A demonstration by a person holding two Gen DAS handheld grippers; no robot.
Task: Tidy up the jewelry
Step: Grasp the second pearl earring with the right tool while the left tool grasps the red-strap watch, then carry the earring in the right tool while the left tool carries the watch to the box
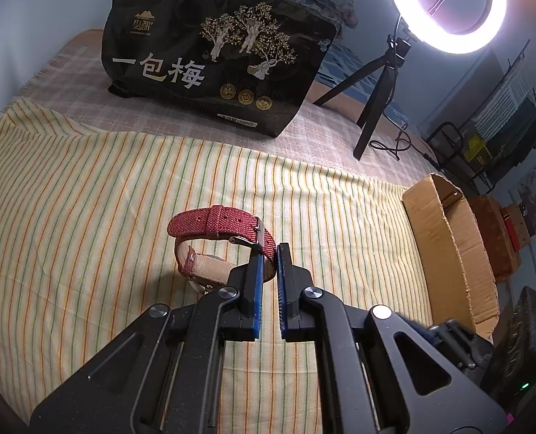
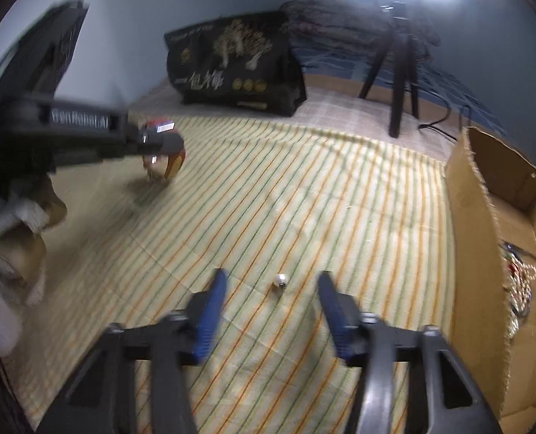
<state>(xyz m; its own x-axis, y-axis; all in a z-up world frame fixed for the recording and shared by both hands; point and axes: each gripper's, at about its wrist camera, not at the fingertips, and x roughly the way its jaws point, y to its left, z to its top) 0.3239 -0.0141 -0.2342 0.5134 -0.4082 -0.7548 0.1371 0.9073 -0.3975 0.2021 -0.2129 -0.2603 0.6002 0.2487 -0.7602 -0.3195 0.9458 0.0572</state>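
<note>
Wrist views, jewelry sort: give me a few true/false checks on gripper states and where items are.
1. The left gripper is closed on the red watch strap. True.
2. The right gripper holds the small white bead. False: its jaws are open and the bead lies on the striped cloth between them.
3. The cardboard box already contains jewelry. True.
4. The black bag lies flat inside the box. False: it stands on the bed behind the cloth.
5. The ring light is off. False: it is lit.
</note>
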